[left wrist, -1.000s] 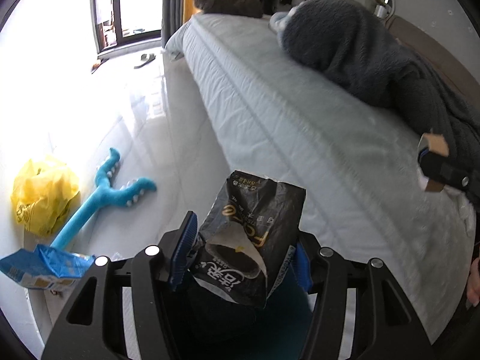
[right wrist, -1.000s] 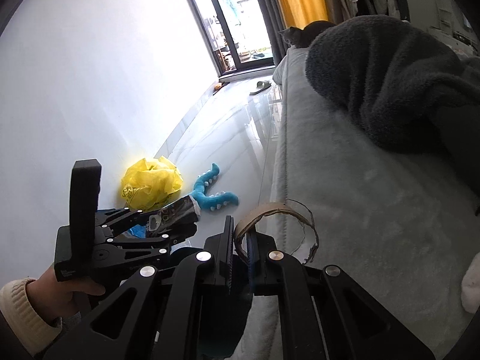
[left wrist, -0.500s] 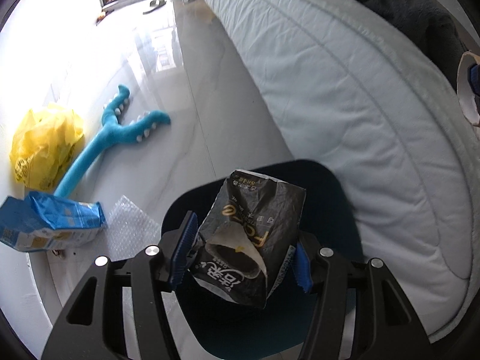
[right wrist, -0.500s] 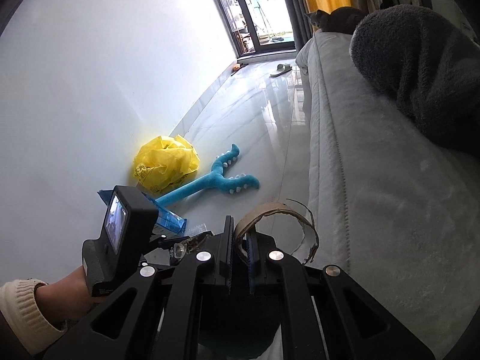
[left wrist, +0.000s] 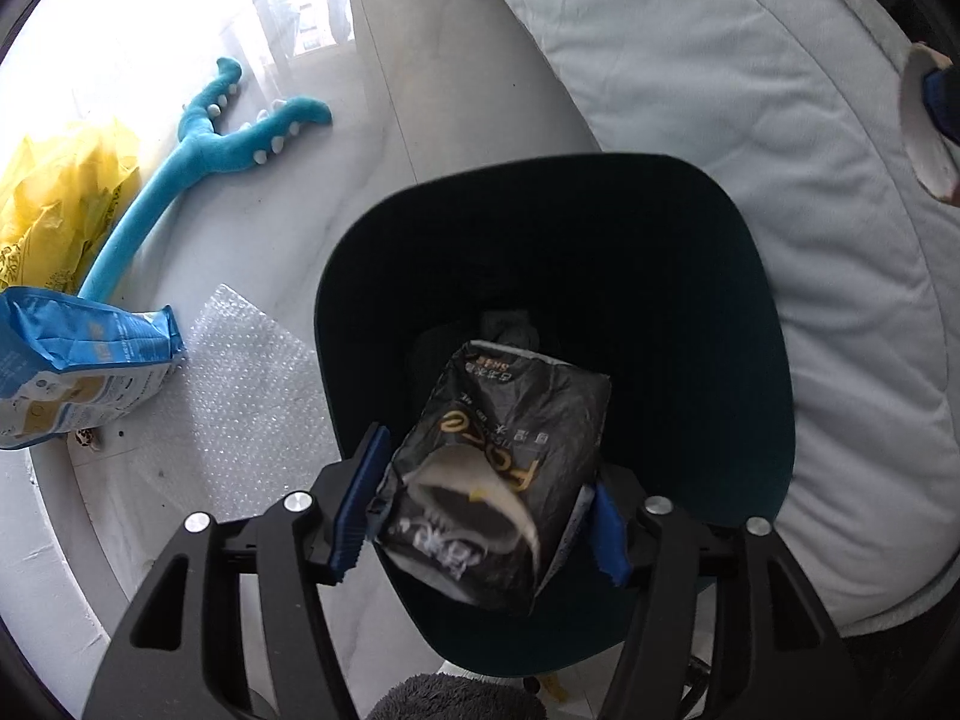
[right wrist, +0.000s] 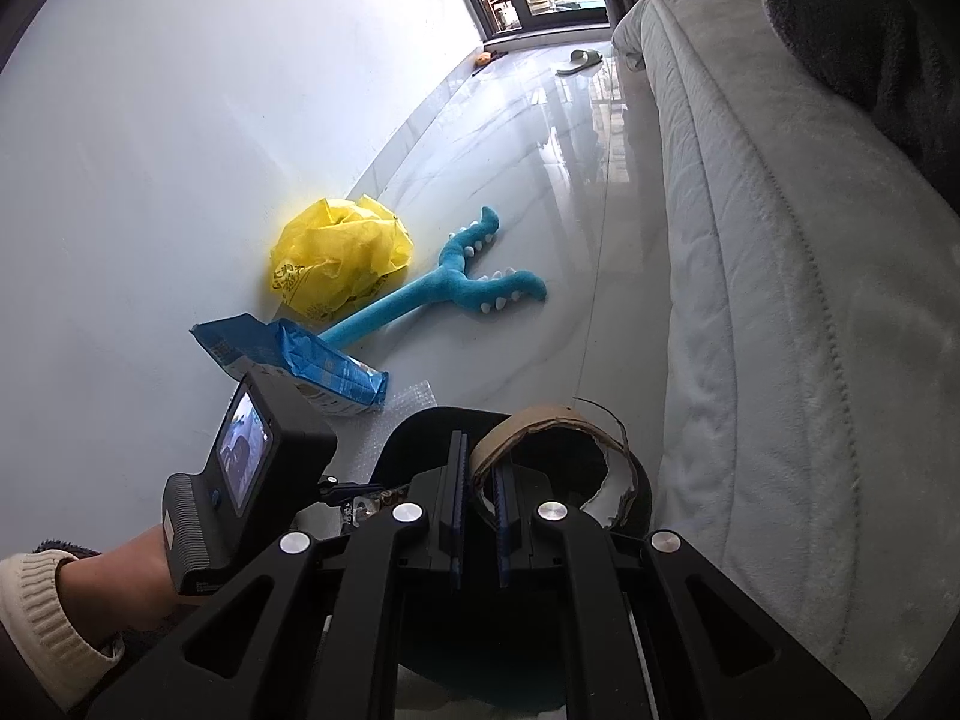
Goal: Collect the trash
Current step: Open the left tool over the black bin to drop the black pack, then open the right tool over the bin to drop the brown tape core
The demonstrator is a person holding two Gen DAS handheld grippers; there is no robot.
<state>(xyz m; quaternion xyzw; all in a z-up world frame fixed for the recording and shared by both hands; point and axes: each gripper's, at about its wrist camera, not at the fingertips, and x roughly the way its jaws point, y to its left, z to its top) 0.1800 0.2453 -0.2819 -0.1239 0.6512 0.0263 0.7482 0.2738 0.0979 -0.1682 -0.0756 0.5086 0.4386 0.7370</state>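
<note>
Two grippers over one dark bin (left wrist: 744,312). Left gripper (left wrist: 480,516): jaws just been opening, black snack bag (left wrist: 504,468) loose between them, pads seemingly off it, hanging over bin mouth; best spread further, square above opening. Right gripper (right wrist: 477,516): pinched tight on one cardboard ring (right wrist: 558,426). On floor: one blue packet (left wrist: 78,360), one yellow bag (right wrist: 342,258), one bubble-wrap sheet (left wrist: 252,396), one blue toy (right wrist: 456,285).

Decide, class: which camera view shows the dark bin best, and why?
The left wrist view: it looks down into the dark bin, showing its whole rim and inside, with the black snack bag above it. The right wrist view catches only part of its rim behind the jaws.
</note>
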